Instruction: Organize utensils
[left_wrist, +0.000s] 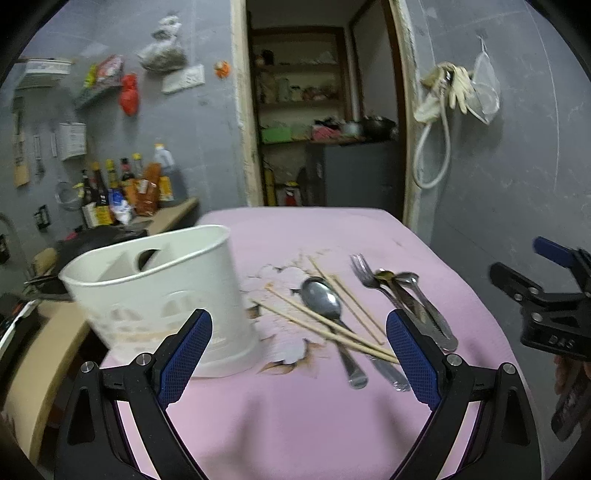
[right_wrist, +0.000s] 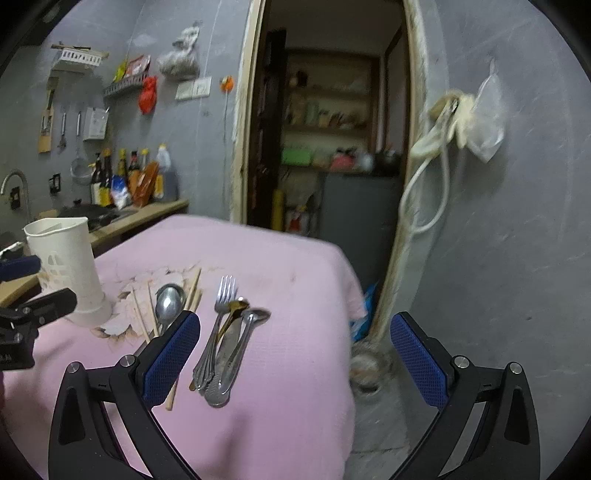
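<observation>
A white utensil holder (left_wrist: 162, 299) stands upright on the pink tablecloth (left_wrist: 295, 406), empty inside as far as I see; it also shows in the right wrist view (right_wrist: 70, 269). Beside it lie wooden chopsticks (left_wrist: 325, 321), a large spoon (left_wrist: 325, 302), a fork (left_wrist: 365, 275) and a bundle of small spoons and a knife (left_wrist: 421, 302). The same fork (right_wrist: 221, 306), spoon (right_wrist: 168, 301) and bundle (right_wrist: 236, 343) show in the right wrist view. My left gripper (left_wrist: 299, 354) is open and empty, just in front of the holder and chopsticks. My right gripper (right_wrist: 295, 354) is open and empty, over the table's right edge.
The tablecloth has a torn, burnt patch (left_wrist: 284, 354) by the holder. A counter with sauce bottles (left_wrist: 125, 192) and a dark pan stands to the left. An open doorway (left_wrist: 325, 110) is behind the table. A grey wall with a hanging hose (right_wrist: 436, 177) is on the right.
</observation>
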